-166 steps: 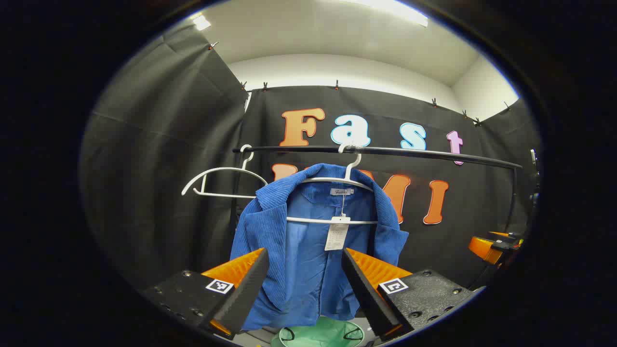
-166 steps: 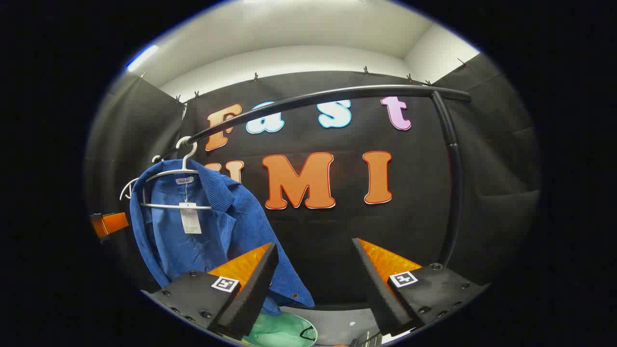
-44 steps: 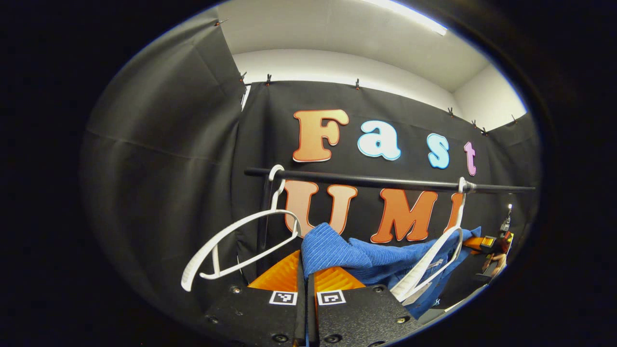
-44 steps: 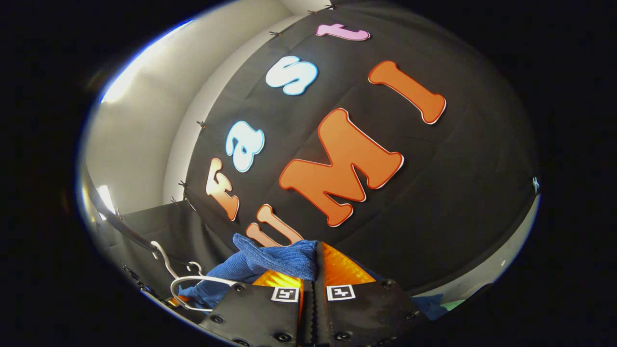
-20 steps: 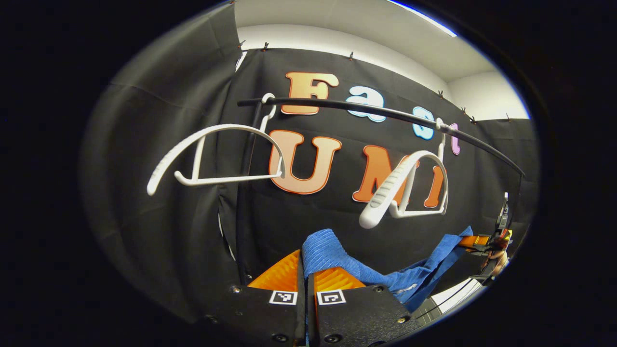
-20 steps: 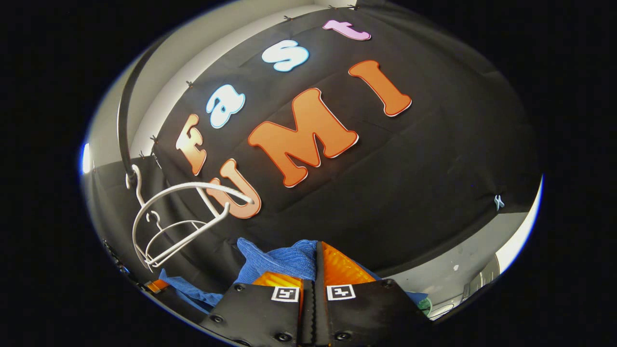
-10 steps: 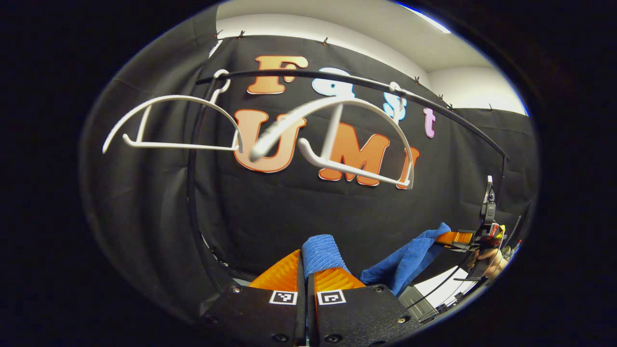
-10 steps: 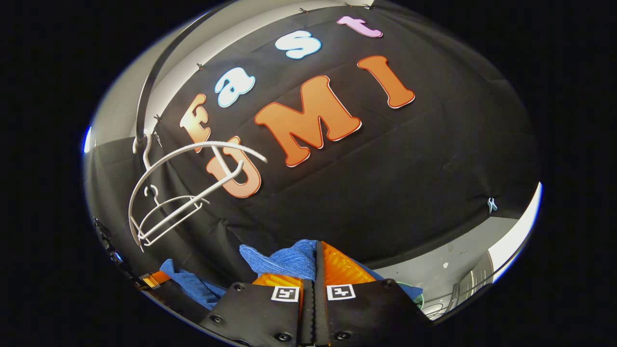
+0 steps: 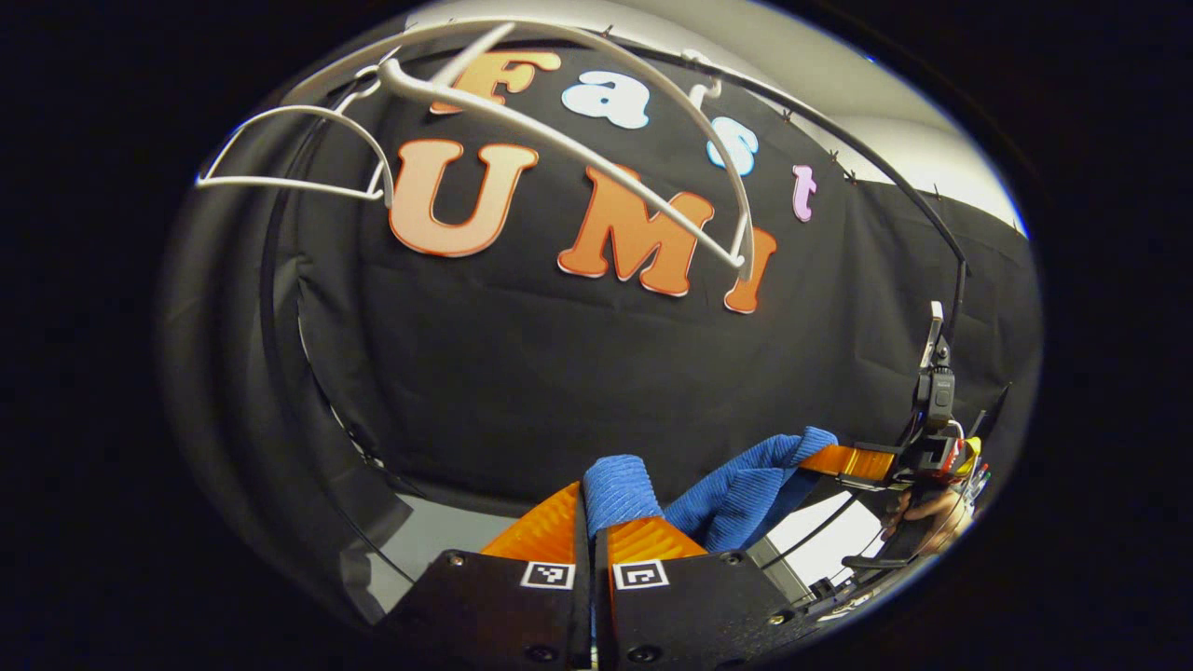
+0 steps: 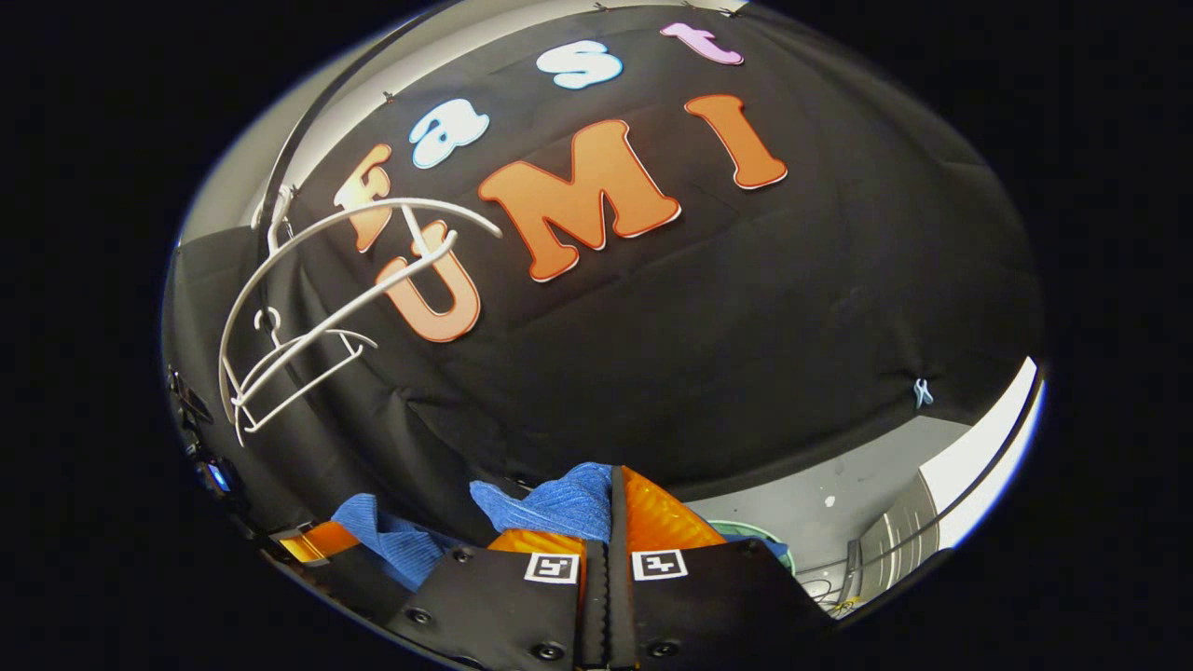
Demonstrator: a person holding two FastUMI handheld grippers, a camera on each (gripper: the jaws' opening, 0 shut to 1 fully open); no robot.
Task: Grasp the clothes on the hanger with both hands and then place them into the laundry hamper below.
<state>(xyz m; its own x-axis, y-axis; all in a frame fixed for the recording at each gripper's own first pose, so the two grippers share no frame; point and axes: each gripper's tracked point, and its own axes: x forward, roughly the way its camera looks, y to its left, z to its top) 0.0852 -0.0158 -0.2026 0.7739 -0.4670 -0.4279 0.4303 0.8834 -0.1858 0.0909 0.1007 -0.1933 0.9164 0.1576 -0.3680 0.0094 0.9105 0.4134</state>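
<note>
Two bare hangers [image 9: 559, 121] — the blue jacket [image 9: 746, 480] is off, pinched by the left gripper [image 9: 593, 522] and right gripper [image 10: 610, 522]; only the hamper [image 10: 778, 550] drop is left.

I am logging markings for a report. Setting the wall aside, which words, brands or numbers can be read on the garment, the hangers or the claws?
None can be read.
Left claw: two black-and-white square markers, a pattern, no words.
Right claw: two square markers of the same kind, no words.
Blue garment: no writing on the folds in view.
White hangers: plain.
</note>
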